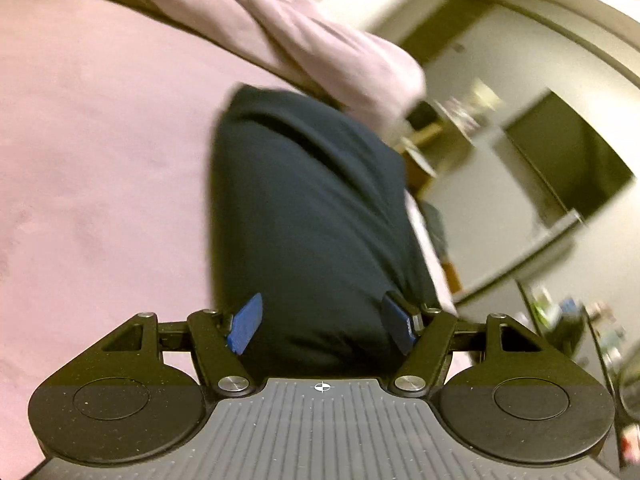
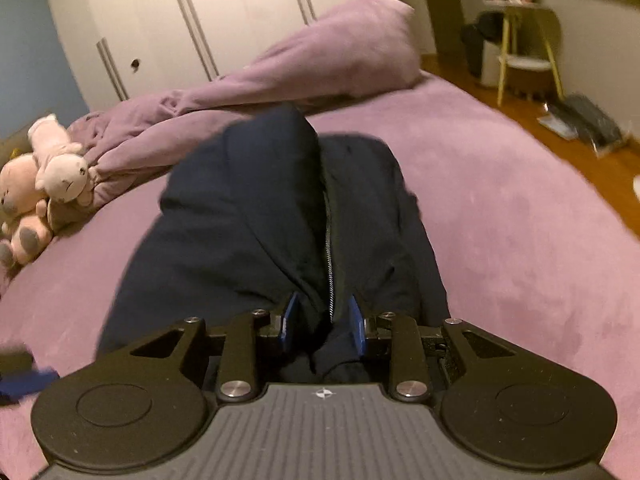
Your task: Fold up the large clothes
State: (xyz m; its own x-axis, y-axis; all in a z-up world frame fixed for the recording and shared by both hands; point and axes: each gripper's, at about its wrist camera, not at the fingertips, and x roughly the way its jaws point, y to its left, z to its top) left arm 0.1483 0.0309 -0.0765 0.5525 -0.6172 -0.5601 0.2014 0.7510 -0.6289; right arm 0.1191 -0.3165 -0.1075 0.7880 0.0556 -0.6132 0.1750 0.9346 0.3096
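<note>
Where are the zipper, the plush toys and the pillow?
zipper (image 2: 329,256): right wrist view, on its metal teeth.
plush toys (image 2: 60,174): right wrist view, on the pale toy's head.
pillow (image 2: 352,52): right wrist view, on its middle.

Dark navy zip-up garment (image 2: 256,216), thick and soft, bunched into a long rumpled heap on the purple bed (image 2: 500,200). Silver zipper (image 2: 329,256) exposed down the middle, one fold humped high at the far end.
</note>
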